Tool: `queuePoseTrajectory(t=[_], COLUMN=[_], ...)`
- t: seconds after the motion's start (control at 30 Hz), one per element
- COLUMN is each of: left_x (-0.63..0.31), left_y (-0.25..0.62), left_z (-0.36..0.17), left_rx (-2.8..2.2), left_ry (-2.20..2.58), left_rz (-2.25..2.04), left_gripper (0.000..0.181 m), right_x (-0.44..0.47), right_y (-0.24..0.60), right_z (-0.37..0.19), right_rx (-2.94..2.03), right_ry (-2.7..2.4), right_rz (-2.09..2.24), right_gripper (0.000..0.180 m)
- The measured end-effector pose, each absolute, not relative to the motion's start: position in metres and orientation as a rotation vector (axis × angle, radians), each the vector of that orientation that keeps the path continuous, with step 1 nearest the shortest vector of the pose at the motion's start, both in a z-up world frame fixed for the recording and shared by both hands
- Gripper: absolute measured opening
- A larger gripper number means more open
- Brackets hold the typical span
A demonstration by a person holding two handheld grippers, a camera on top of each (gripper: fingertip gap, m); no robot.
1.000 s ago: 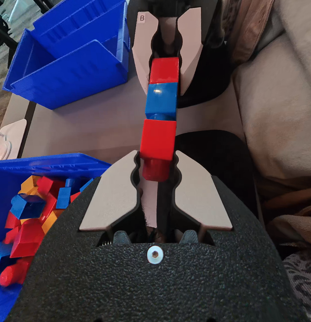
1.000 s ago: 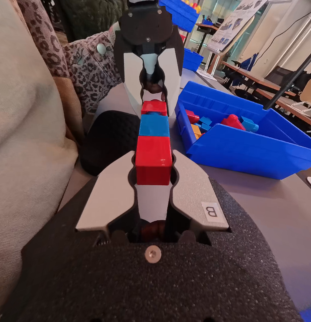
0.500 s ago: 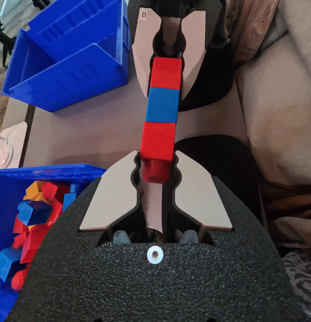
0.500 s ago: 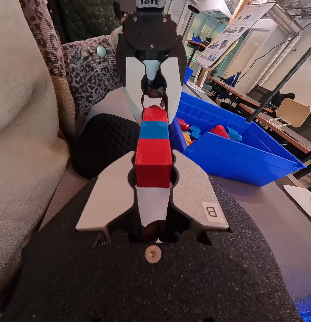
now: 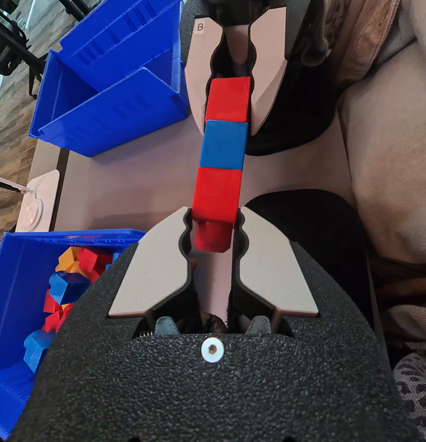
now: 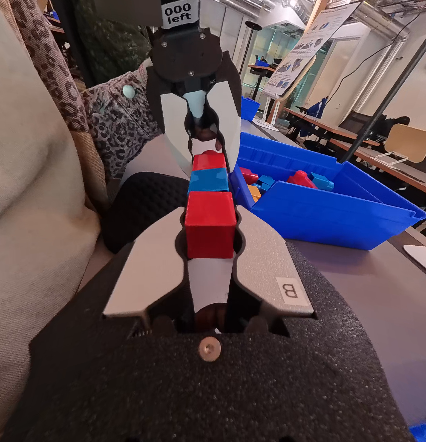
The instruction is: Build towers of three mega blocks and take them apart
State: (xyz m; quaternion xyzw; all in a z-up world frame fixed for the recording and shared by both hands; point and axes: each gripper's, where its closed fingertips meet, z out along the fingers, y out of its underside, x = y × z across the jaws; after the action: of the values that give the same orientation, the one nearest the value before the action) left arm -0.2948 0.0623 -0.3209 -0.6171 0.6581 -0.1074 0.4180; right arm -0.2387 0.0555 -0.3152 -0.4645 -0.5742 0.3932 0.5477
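Observation:
A three-block tower, red, blue, red, is held level in the air between my two grippers. In the left wrist view my left gripper (image 5: 213, 216) is shut on the near red block (image 5: 216, 193), whose stud points back between the fingers. The blue block (image 5: 222, 144) is in the middle. The far red block (image 5: 227, 100) sits in my right gripper (image 5: 227, 130). In the right wrist view my right gripper (image 6: 210, 210) is shut on the near red block (image 6: 209, 224); beyond it are the blue block (image 6: 208, 183), the other red block (image 6: 208, 161) and the left gripper (image 6: 209, 167).
A blue bin (image 5: 16, 275) with several loose red, blue and orange blocks is at my lower left; it also shows in the right wrist view (image 6: 326, 215). An empty blue bin (image 5: 111, 114) stands farther left. Below is a grey table (image 5: 126, 186). A black pad (image 5: 302, 227) and a person's beige clothing (image 5: 386, 167) are on the right. Spacing between my two grippers at the tips: around 7 centimeters.
The near red block, apart from the blue one with a stud showing, is now pressed flush against it. The tower is straight, and both grippers have shifted slightly.

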Motion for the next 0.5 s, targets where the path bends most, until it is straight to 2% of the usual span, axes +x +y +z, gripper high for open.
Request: queuePoseTrajectory(t=[0.5], left_x=[-0.2976], left_y=[0.0595], left_z=[-0.3283], left_rx=[-1.630], left_ry=[1.654], left_rz=[-0.321], left_gripper=[0.035], right_x=[-0.2409], right_y=[0.0517], right_z=[-0.3183], right_rx=[-1.027], right_ry=[-1.409], right_rz=[0.847], right_gripper=[0.036])
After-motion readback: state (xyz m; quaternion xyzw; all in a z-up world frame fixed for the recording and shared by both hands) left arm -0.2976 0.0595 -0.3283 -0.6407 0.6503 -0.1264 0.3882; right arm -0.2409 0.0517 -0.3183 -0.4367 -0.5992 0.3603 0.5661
